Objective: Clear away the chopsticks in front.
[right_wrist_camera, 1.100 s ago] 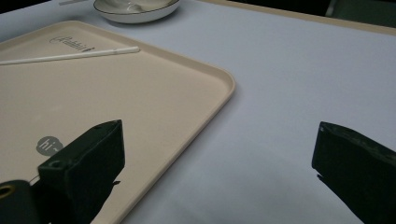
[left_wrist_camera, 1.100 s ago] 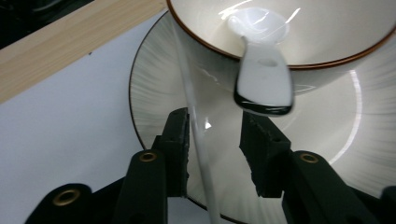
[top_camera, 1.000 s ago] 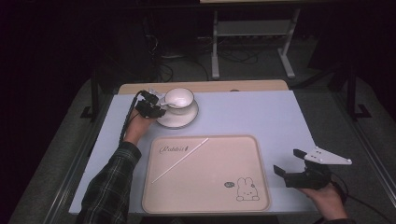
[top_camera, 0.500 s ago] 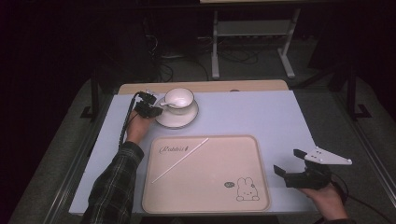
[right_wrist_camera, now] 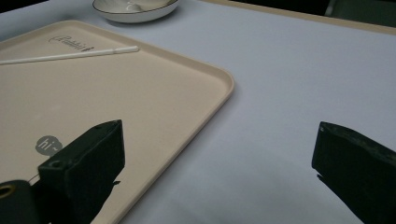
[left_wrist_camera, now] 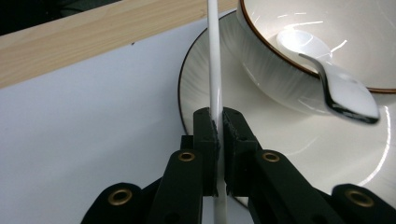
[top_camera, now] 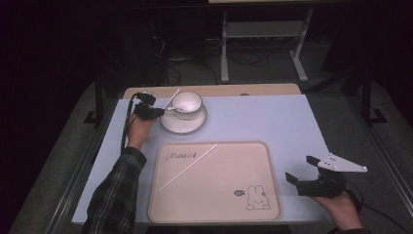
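Note:
A white cup (top_camera: 186,103) with a white spoon (left_wrist_camera: 327,79) in it stands on a saucer (top_camera: 183,123) at the back left of the table. My left gripper (top_camera: 155,110) is just left of the saucer, shut on a thin white chopstick (left_wrist_camera: 215,70) that points up and away past the saucer's rim. A second white chopstick (top_camera: 188,166) lies slantwise on the beige tray (top_camera: 214,195). My right gripper (top_camera: 303,169) hovers wide open beside the tray's right edge, with bare table between its jaws.
The tray carries a bunny print (top_camera: 256,197) at its near right corner. A wooden strip (top_camera: 253,89) runs along the table's far edge. Beyond it stand a metal rack (top_camera: 263,29) and cables on the floor.
The left gripper has drawn slightly left, and the chopstick in it now tilts up beside the cup. The right gripper has stayed put.

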